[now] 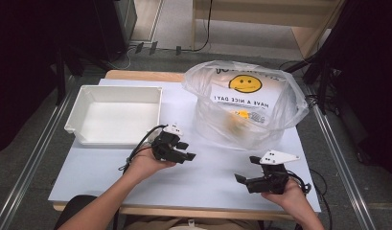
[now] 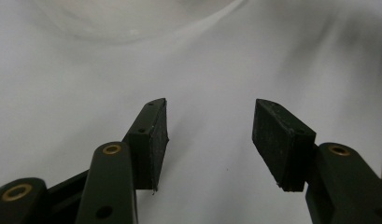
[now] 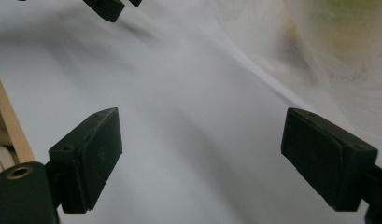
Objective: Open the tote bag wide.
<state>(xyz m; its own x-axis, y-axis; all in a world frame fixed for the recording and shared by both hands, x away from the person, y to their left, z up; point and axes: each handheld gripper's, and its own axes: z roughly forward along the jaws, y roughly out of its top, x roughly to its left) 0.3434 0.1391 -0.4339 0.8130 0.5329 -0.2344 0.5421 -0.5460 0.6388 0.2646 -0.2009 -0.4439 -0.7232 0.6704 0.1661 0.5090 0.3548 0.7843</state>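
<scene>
Nearest me, I hold the right gripper [image 1: 245, 168] low over the bare white table [image 1: 208, 177], jaws spread with nothing between them. A little farther in, my left gripper [image 1: 186, 150] hovers with its jaws also parted and empty, aimed toward the clear plastic bag printed with a yellow smiley face [image 1: 245, 103]. That bag stands at the table's far right, something yellow showing dimly inside. The empty white plastic bin [image 1: 114, 114] sits beside it at far left. I judge this the approach stage; next I should bring both grippers to the bag's rim and open it.
</scene>
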